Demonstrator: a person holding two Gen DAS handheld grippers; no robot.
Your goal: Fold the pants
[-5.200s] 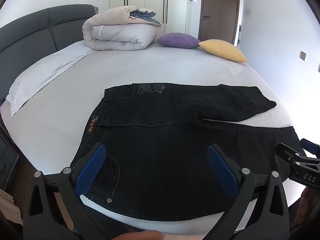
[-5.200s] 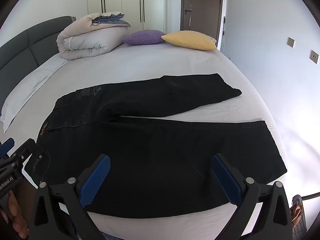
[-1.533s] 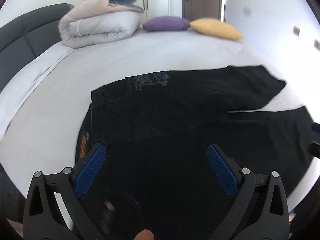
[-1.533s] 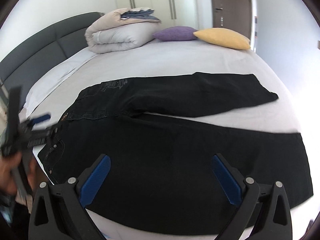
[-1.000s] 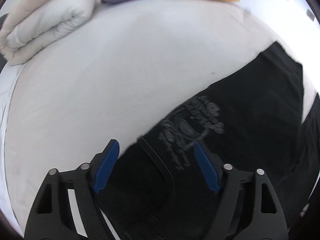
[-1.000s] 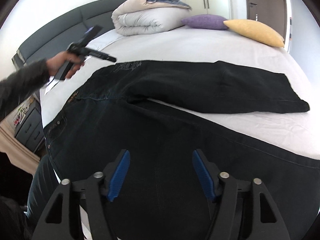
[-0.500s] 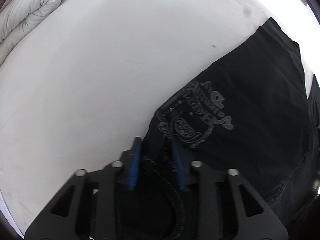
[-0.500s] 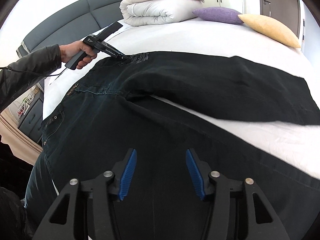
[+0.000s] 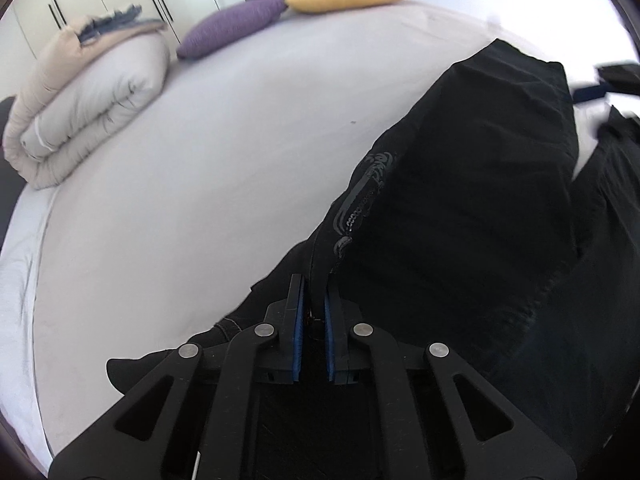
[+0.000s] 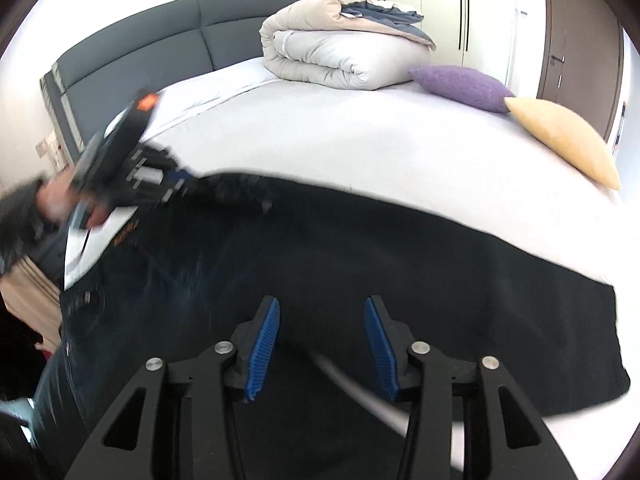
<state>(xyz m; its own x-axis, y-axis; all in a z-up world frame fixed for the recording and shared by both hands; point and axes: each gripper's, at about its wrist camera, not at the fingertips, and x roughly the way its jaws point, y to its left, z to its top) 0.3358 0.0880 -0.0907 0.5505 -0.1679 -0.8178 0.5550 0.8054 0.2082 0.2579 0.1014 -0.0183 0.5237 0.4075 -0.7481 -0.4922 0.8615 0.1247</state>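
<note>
On the bed [image 9: 192, 184], your left gripper [image 9: 313, 312] has pinched the pants [image 9: 460, 216] at the waistband while your right gripper [image 10: 322, 344], jaws just narrowing and half-spread, grips nothing; clamp the leg fabric, then fold across.

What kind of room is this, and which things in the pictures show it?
Most likely a bedroom in a home. A large bed with a grey padded headboard fills the view, a folded duvet and two cushions lie on it, and tall white wardrobe doors stand behind.
</note>
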